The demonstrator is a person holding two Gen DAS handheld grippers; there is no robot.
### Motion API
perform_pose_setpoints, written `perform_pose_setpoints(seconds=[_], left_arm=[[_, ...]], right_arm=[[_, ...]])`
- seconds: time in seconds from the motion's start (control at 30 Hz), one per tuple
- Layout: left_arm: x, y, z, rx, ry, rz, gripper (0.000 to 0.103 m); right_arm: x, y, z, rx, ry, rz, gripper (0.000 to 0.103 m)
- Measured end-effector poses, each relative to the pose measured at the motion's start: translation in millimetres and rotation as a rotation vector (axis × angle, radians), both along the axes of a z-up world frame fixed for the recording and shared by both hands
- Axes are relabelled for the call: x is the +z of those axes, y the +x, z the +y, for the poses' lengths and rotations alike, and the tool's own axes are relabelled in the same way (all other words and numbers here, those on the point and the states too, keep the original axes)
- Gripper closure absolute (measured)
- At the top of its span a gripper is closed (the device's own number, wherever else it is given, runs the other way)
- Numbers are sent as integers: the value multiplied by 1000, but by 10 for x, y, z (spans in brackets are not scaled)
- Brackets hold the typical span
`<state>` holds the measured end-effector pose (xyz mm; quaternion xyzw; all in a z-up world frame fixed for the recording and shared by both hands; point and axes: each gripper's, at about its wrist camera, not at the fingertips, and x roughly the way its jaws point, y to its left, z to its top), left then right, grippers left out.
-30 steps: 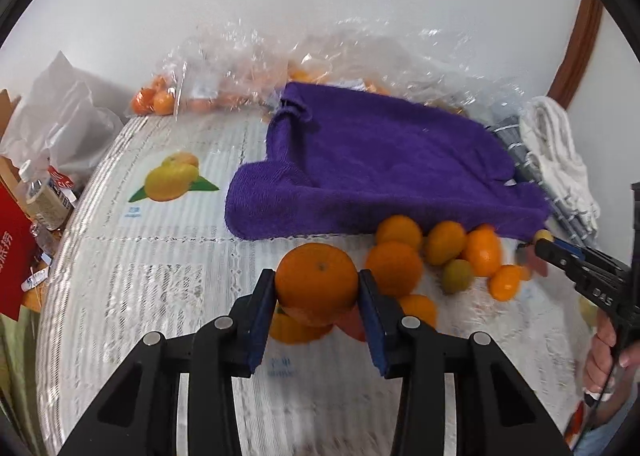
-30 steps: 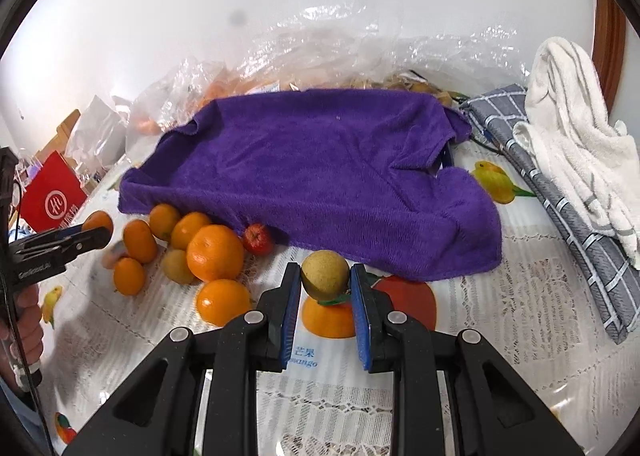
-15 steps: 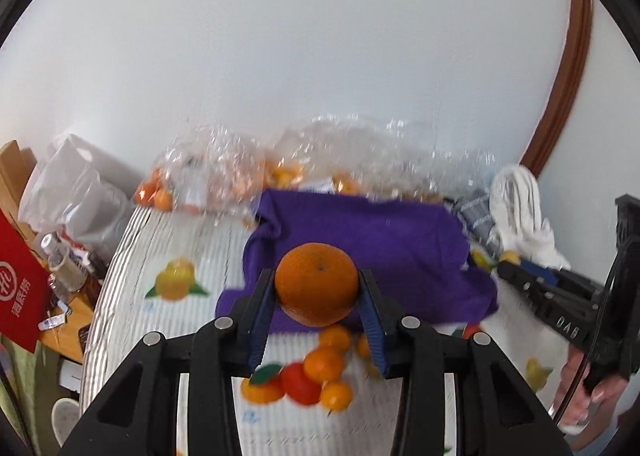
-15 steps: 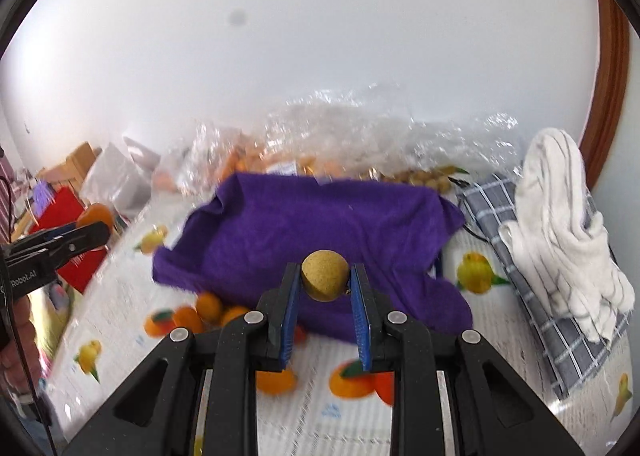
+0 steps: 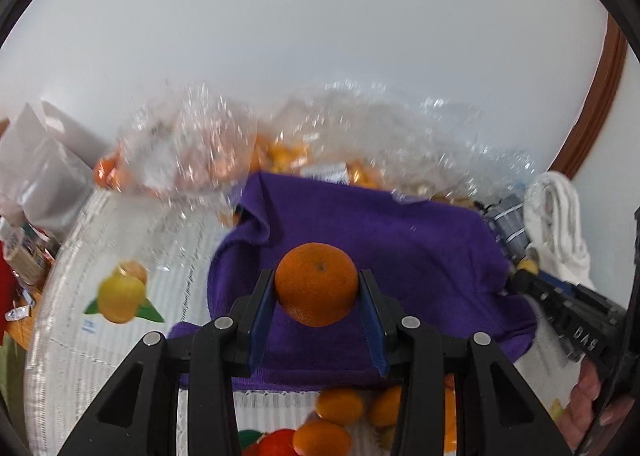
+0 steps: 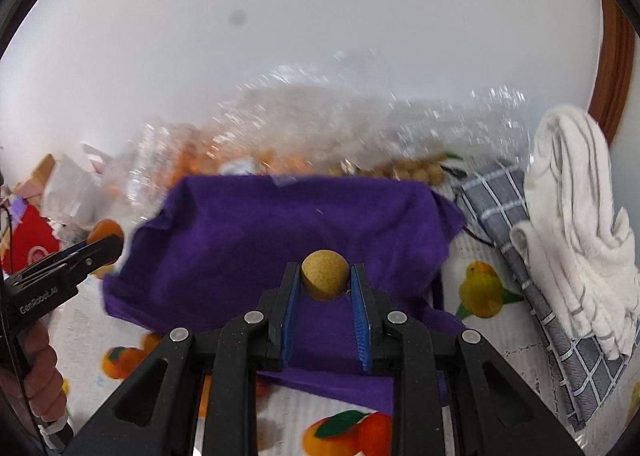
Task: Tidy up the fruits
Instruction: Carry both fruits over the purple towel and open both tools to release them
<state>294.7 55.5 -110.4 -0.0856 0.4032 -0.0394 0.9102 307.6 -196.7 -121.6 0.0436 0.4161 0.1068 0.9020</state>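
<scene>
Right, biggest thing first: the purple towel [image 5: 360, 256] fills mid-frame in both views, rumpled, w/ a raised fold at its upper left in the left wrist view. Round fruit set on that would prob roll off toward the loose fruit pile [image 5: 340, 416] at the bottom edge of the left view.

Behind it, upper centre, crinkly clear plastic bags [image 6: 320, 128] w/ more fruit inside; blurred, so contents are hard to sort. If that's the drop spot, a bag mouth could fold shut or snag a finger.

The white striped towel [image 6: 568, 224] and grey checked cloth [image 6: 504, 208] sit at right of the right wrist view, near enough to brush on a swing.

Left gripper [image 5: 316, 304] is clamped on the orange [image 5: 316, 283], held above the towel, centre frame. Grip sits at the widest part, looks ok, but smooth skin could slip if jerked.

Right gripper [image 6: 325, 296] is clenched on the small tan fruit [image 6: 325, 275], centre frame, over the towel. Only the lower half is between the pads, so it could pop out upward.

Both grippers show at each other's frame edges; collision risk if they converge.
</scene>
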Motion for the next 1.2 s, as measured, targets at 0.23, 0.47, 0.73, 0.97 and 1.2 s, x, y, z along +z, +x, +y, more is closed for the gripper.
perform_pose_setpoints(seconds=[0.23, 0.47, 0.73, 0.97, 1.2], left_arm=[[-307, 65, -30, -14, 16, 47, 64], [-426, 96, -41, -9, 18, 64, 64], [-517, 137, -9, 2, 10, 94, 64], [-564, 145, -22, 1, 24, 103, 64], [-587, 147, -70, -3, 53, 108, 64]], right_arm=[[-273, 142, -193, -40, 16, 44, 78], [-414, 137, -168, -22, 2, 45, 78], [-583, 168, -81, 6, -9, 79, 78], [-692, 166, 1, 19, -29, 102, 78], [-702, 150, 4, 24, -39, 101, 78]])
